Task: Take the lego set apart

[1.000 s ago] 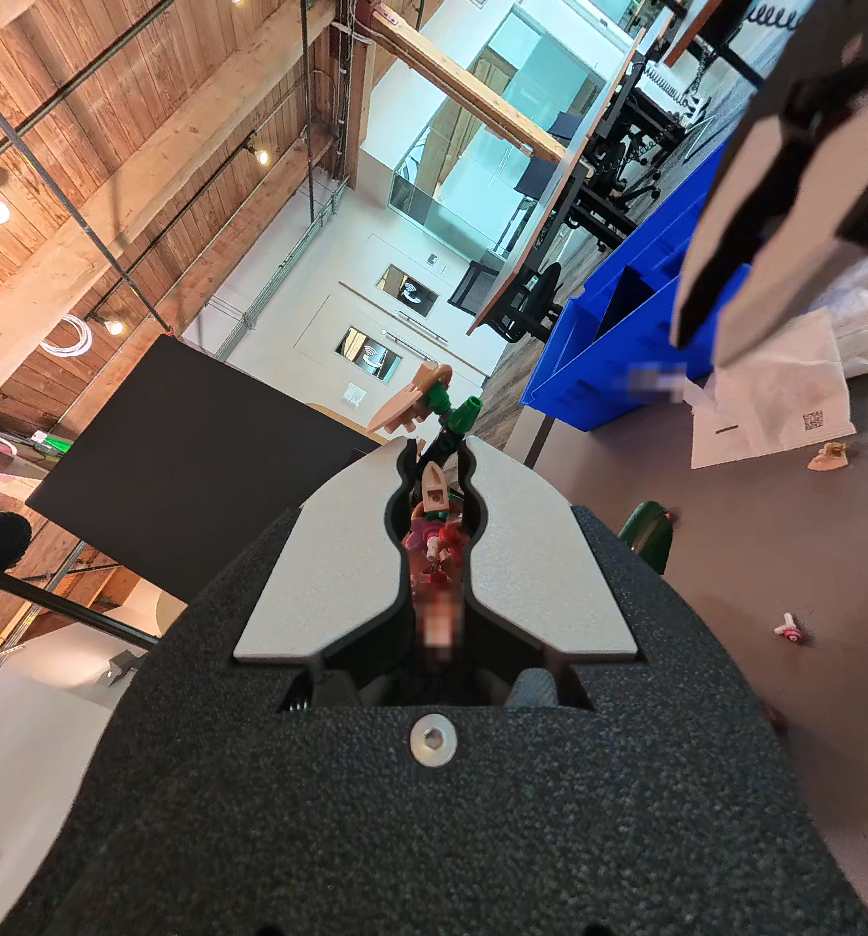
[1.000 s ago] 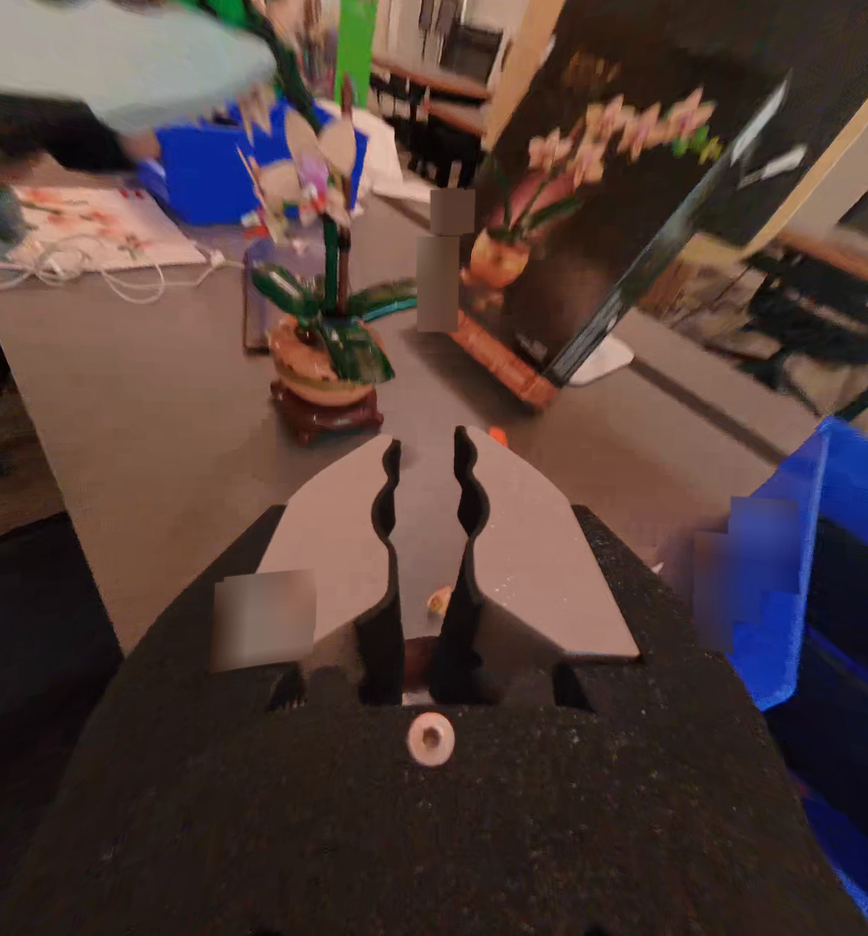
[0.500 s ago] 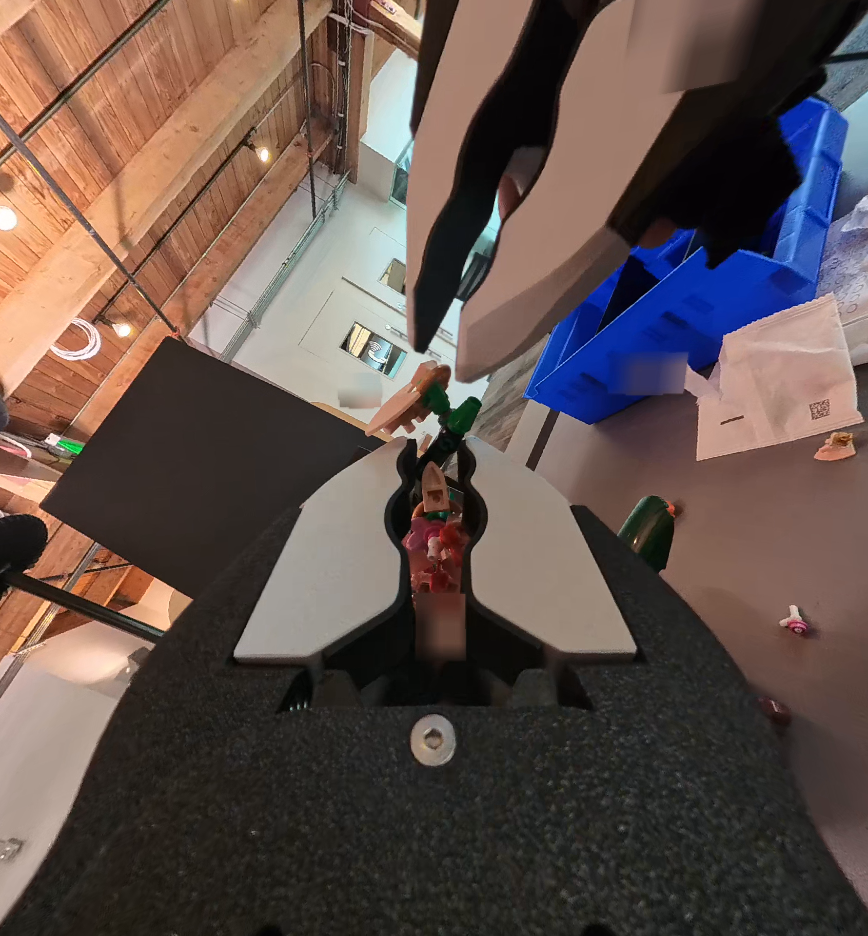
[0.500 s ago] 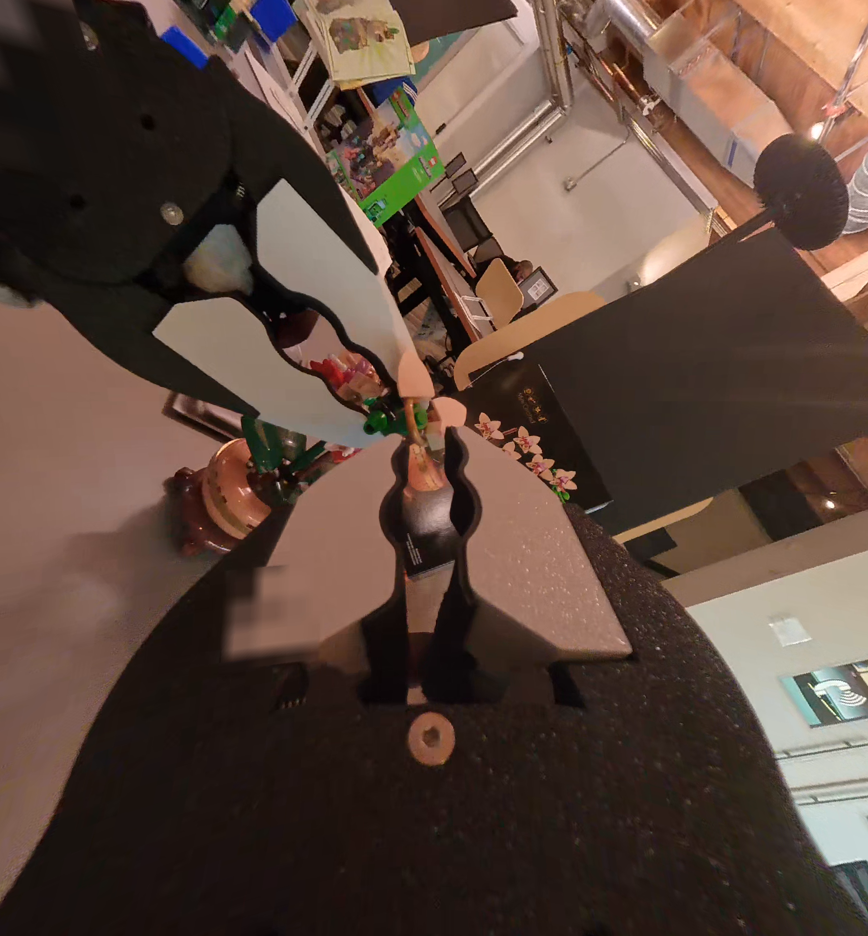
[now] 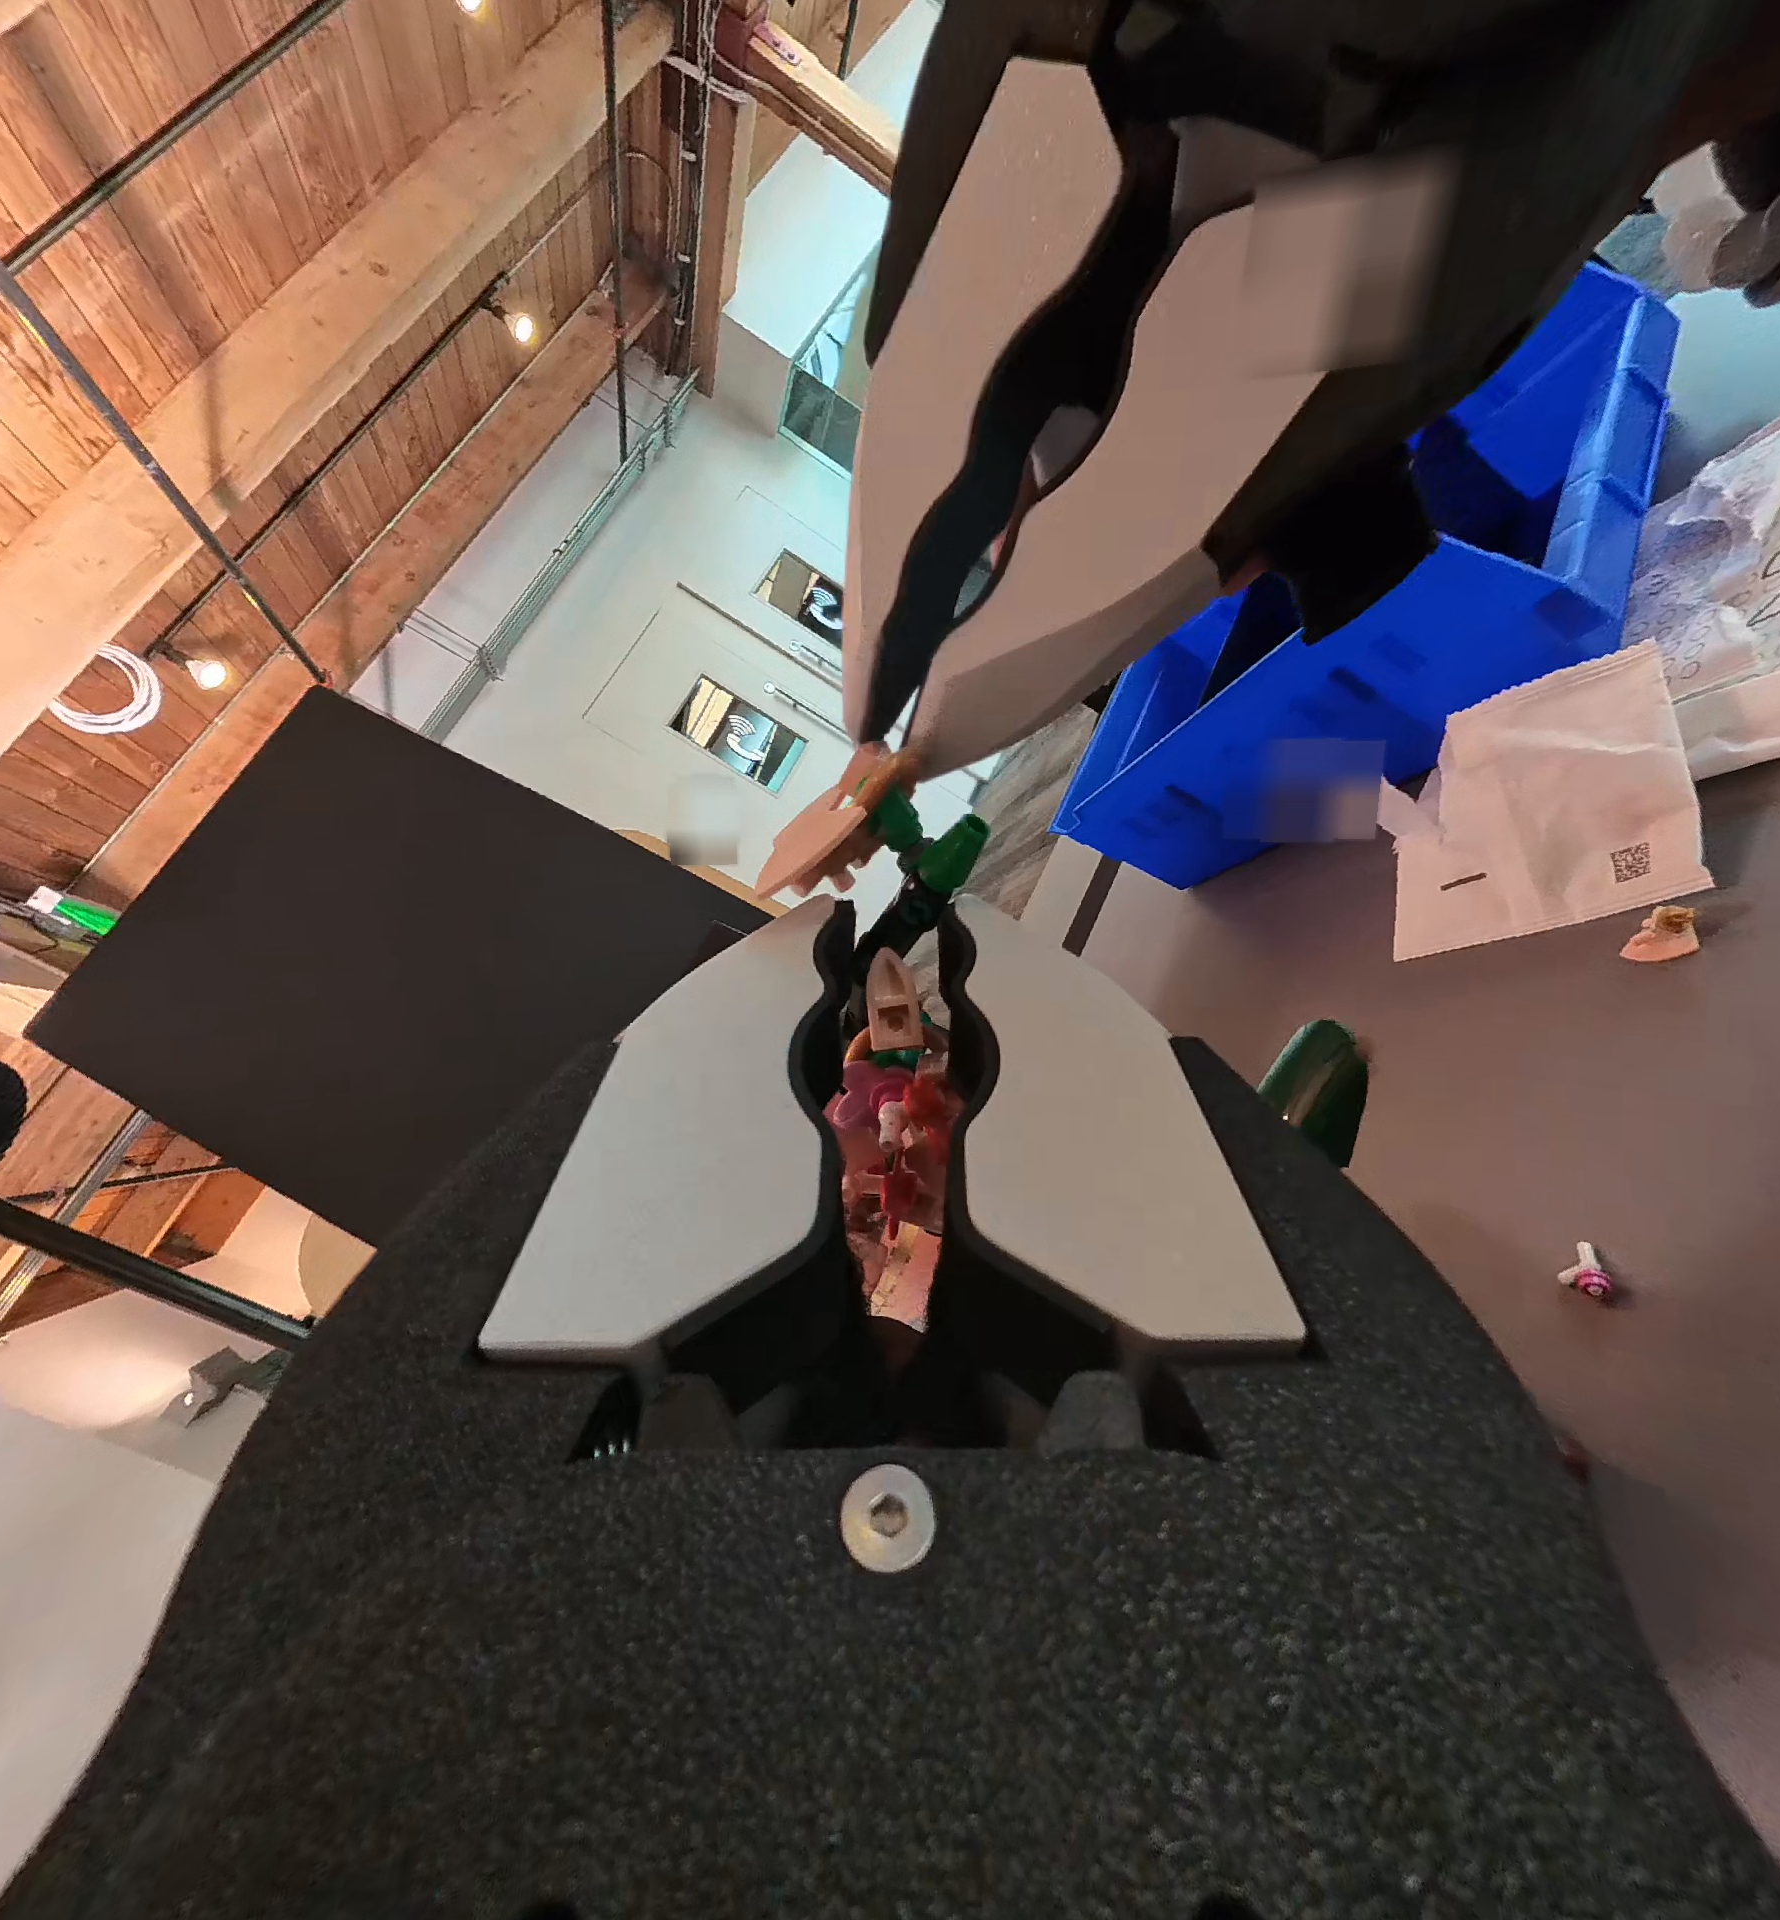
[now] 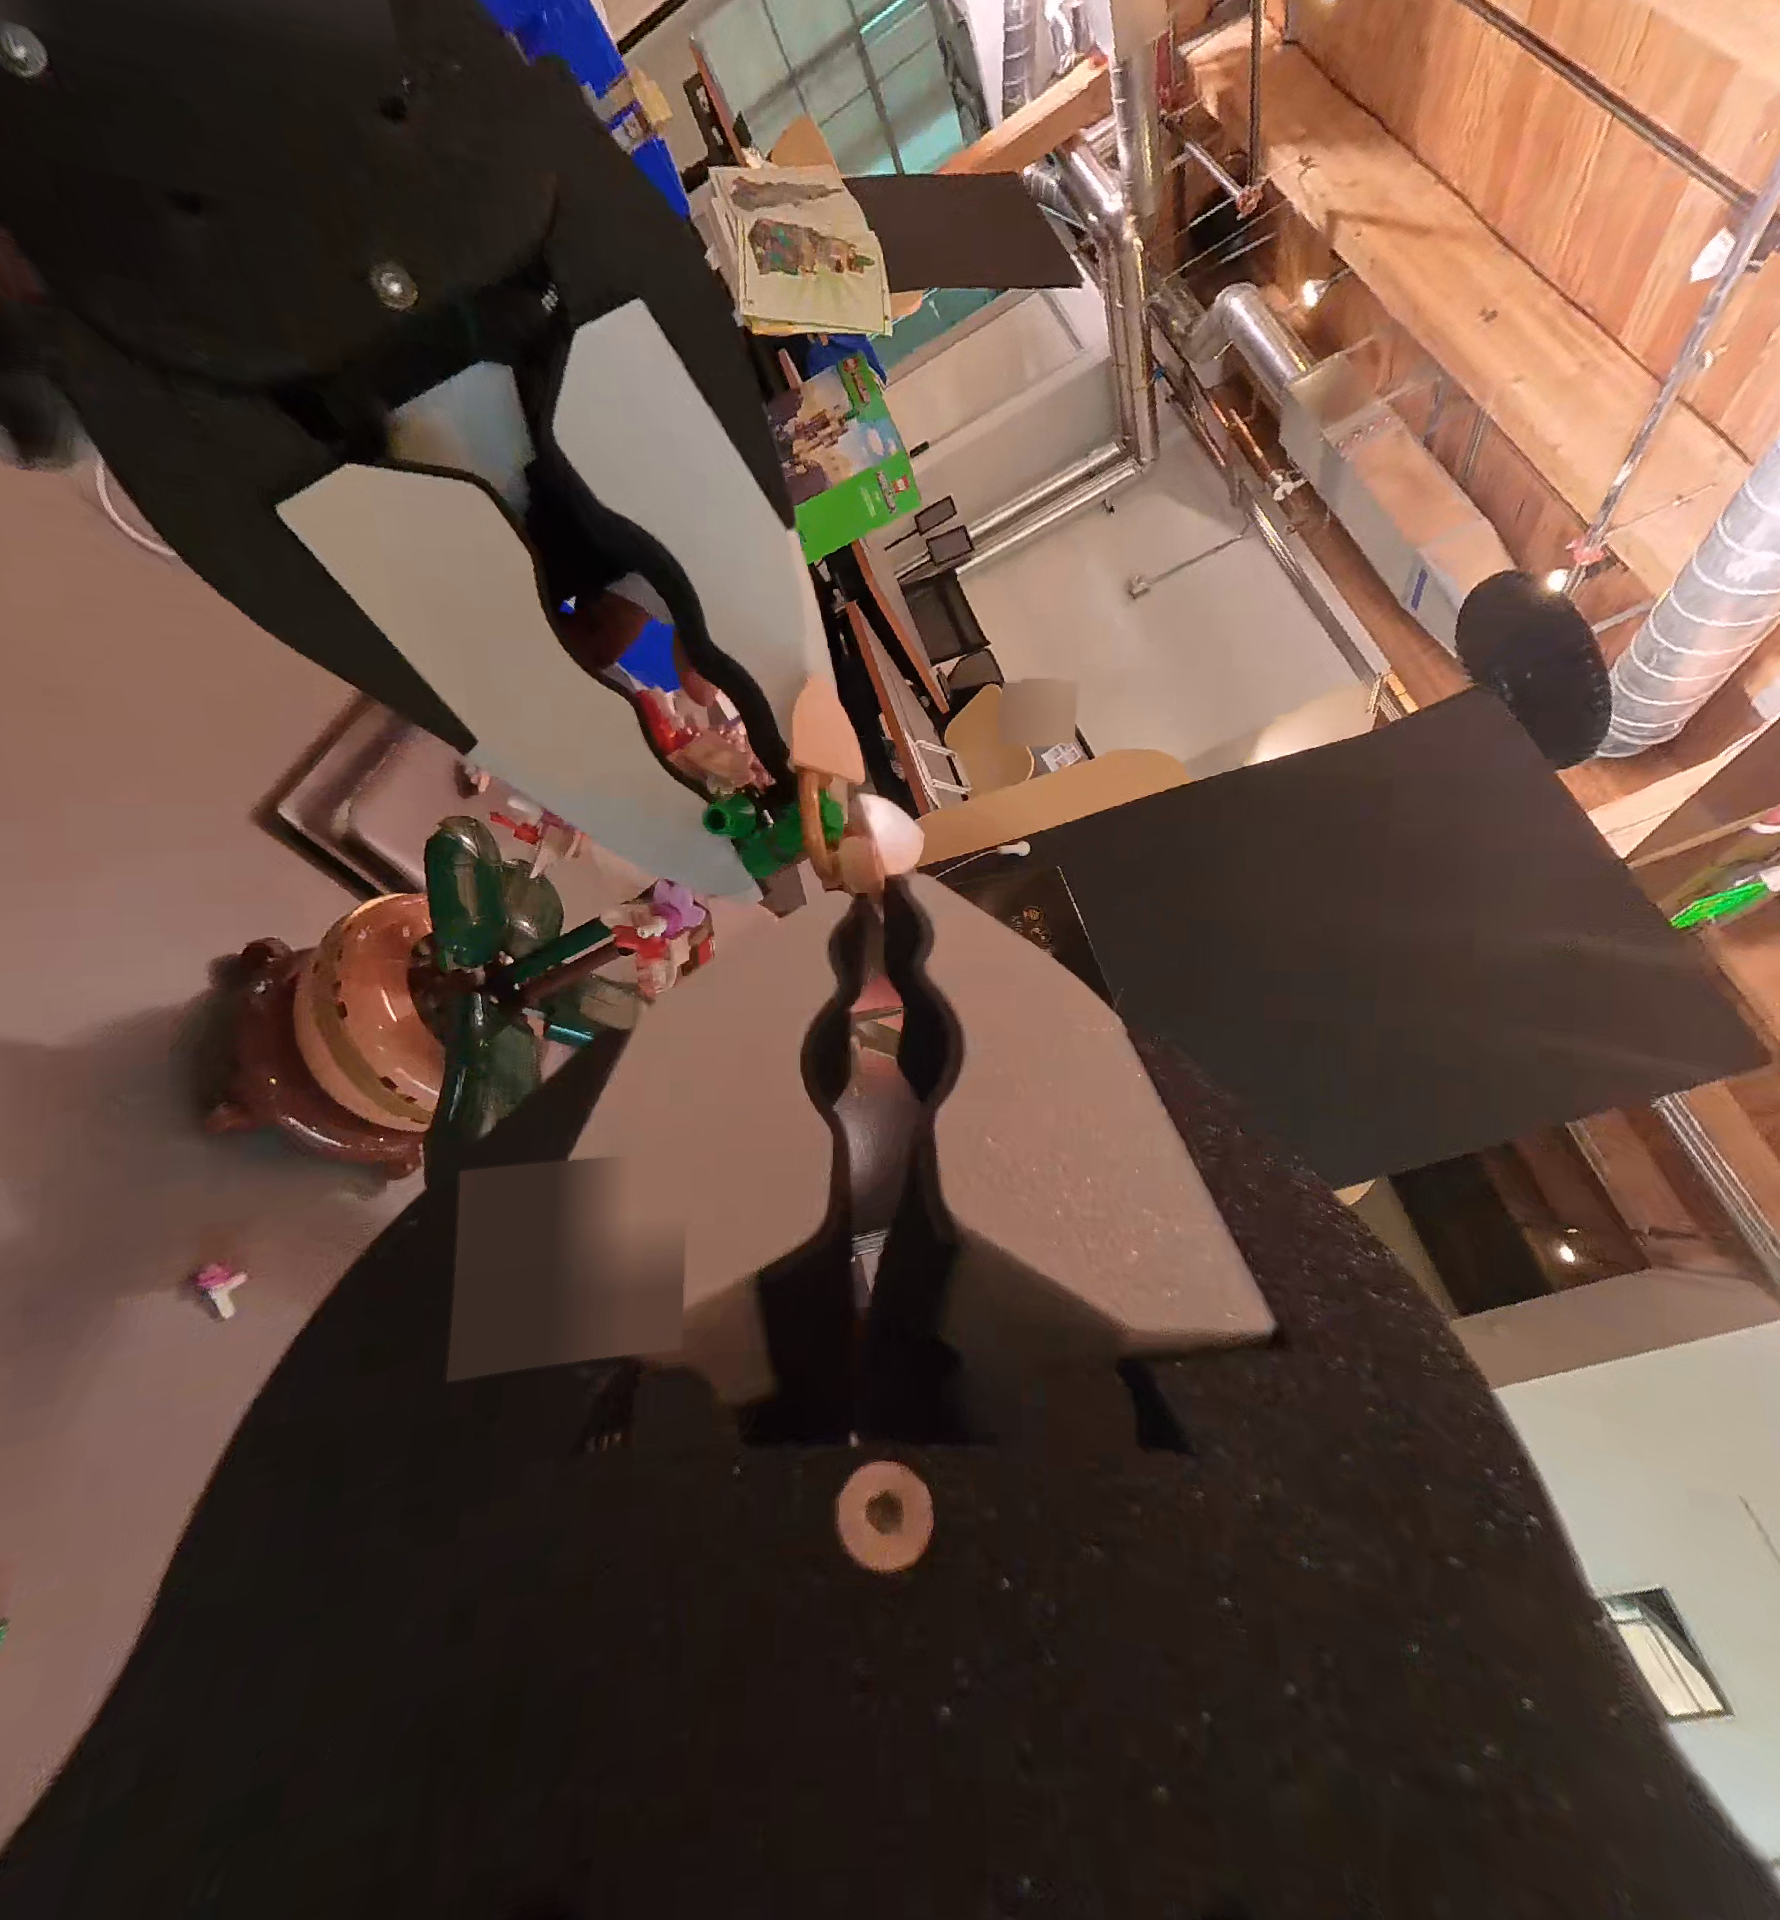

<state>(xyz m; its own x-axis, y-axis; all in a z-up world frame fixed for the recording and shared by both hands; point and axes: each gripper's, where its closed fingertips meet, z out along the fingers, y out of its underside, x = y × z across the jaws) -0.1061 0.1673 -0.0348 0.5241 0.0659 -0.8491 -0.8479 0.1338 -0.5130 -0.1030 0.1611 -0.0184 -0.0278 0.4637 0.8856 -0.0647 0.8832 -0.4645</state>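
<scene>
Left wrist view, centre: the left gripper (image 5: pixel 891 914) is clamped on the flower stem (image 5: pixel 891 1101), pink blossoms wedged between its fingers and a tan petal (image 5: pixel 824 836) sticking out past the tips. Upper right of that frame: the right gripper (image 5: pixel 891 732), which half a second ago hung above the stem with a gap, now has its tips nearly together on that petal's top end. So the pinch is set and we judge the pull-off comes next.

Right wrist view: lego plant pot (image 6: pixel 346 1029) sits lower left on the table (image 6: pixel 86 831). At centre the right gripper's own tips are narrowed onto the tan piece (image 6: pixel 858 857).
</scene>
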